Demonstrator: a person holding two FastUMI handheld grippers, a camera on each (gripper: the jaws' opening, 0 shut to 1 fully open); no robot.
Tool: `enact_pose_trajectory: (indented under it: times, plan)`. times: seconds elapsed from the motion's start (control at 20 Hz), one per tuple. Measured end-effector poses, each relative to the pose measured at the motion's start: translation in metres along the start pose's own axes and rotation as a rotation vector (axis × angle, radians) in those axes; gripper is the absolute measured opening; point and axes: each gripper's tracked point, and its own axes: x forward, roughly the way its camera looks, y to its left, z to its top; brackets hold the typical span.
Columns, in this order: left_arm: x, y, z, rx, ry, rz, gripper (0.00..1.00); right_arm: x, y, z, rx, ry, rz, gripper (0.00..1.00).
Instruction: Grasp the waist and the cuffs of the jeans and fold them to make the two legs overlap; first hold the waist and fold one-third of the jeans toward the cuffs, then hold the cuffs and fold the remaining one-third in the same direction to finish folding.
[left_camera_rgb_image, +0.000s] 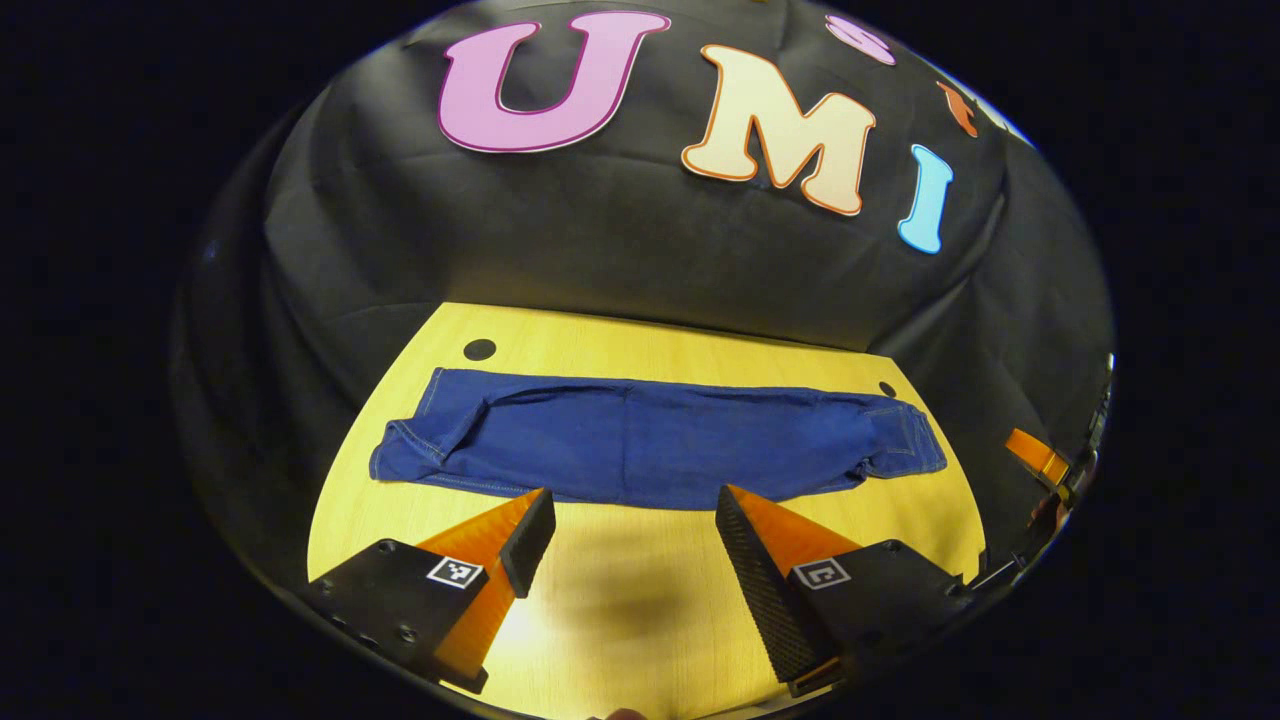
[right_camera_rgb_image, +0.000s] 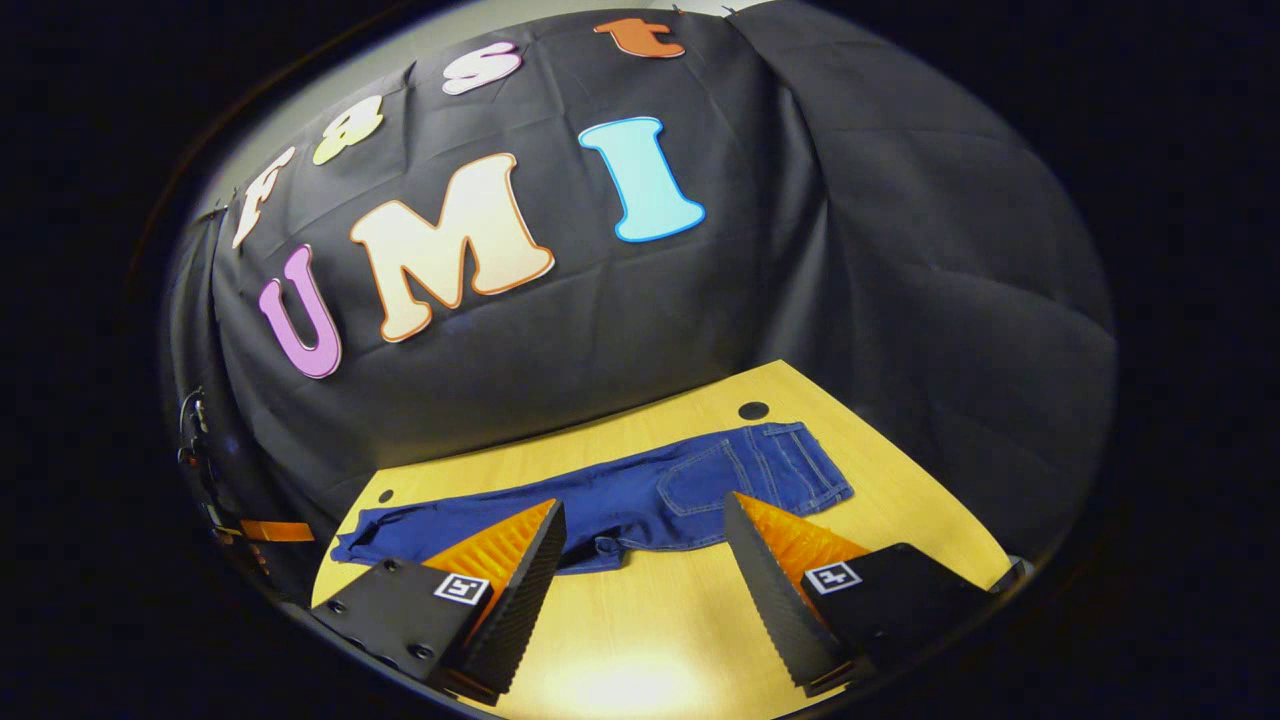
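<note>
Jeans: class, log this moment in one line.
jeans: flat on table | left tongs: open | right tongs: open | folding: not begun

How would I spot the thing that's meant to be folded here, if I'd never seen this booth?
Look at the yellow wooden table in front of the black cloth wall. Stretched lengthwise across its far half lie the dark blue jeans, flat and not yet folded into thirds. They are the sole piece of fabric on the tabletop, with pale seam stitching and a back pocket at the waist end.

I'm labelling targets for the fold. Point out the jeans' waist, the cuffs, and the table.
waist (right_camera_rgb_image: 790, 465), right gripper view, back pocket area near the waistband
cuffs (left_camera_rgb_image: 410, 450), left gripper view, hem end
table (left_camera_rgb_image: 620, 610), left gripper view, bare wood
</note>
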Motion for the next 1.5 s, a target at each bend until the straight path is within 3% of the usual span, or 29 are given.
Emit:
enact_pose_trajectory:
  times: [0.35, 0.85, 1.05, 1.4, 1.45, 1.5]
  plan:
    - [-0.004, 0.008, -0.006, -0.049, 0.006, 0.085, 0.96, 0.052, -0.076, -0.015, -0.003, 0.099, -0.100, 0.98]
    - [0.007, 0.006, -0.006, -0.070, 0.034, 0.195, 0.96, 0.145, -0.181, -0.040, 0.112, 0.226, -0.220, 0.98]
    - [0.017, -0.008, -0.004, -0.077, 0.044, 0.204, 0.96, 0.164, -0.206, -0.054, 0.126, 0.285, -0.235, 0.98]
    - [0.032, -0.030, 0.002, -0.053, 0.034, 0.190, 0.96, 0.176, -0.211, -0.076, 0.117, 0.350, -0.209, 0.99]
    - [0.033, -0.033, 0.002, -0.056, 0.034, 0.186, 0.96, 0.179, -0.210, -0.081, 0.109, 0.358, -0.204, 0.94]
    - [0.033, -0.034, 0.001, -0.058, 0.035, 0.188, 0.96, 0.182, -0.211, -0.086, 0.093, 0.365, -0.205, 0.99]
